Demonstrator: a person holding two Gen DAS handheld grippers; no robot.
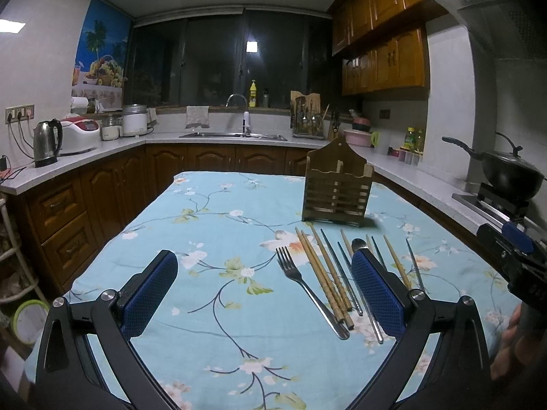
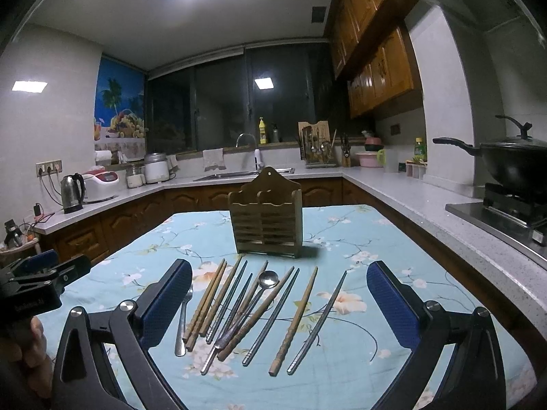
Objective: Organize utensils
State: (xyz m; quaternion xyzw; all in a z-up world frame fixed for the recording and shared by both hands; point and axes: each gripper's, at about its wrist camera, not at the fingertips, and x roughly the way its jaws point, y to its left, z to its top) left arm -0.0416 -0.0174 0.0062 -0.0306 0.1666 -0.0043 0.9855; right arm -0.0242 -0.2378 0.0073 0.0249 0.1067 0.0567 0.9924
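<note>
A wooden utensil holder (image 1: 336, 189) (image 2: 266, 222) stands upright on the blue floral tablecloth (image 1: 212, 225) (image 2: 355, 328). In front of it lie a steel fork (image 1: 304, 285) (image 2: 183, 317), a steel spoon (image 2: 268, 280) (image 1: 359, 244), several wooden chopsticks (image 1: 324, 273) (image 2: 205, 304) and several metal chopsticks (image 1: 342, 273) (image 2: 318, 321). My left gripper (image 1: 265, 294) is open and empty above the cloth, left of most utensils. My right gripper (image 2: 278, 304) is open and empty, its fingers either side of the utensil row. Each gripper shows at the edge of the other's view.
Kitchen counters (image 2: 410, 194) wrap around the table. A wok (image 2: 512, 164) sits on the stove at right. A kettle (image 1: 48, 143) and rice cooker (image 1: 80, 135) stand at left, and a sink (image 1: 236, 135) at the back.
</note>
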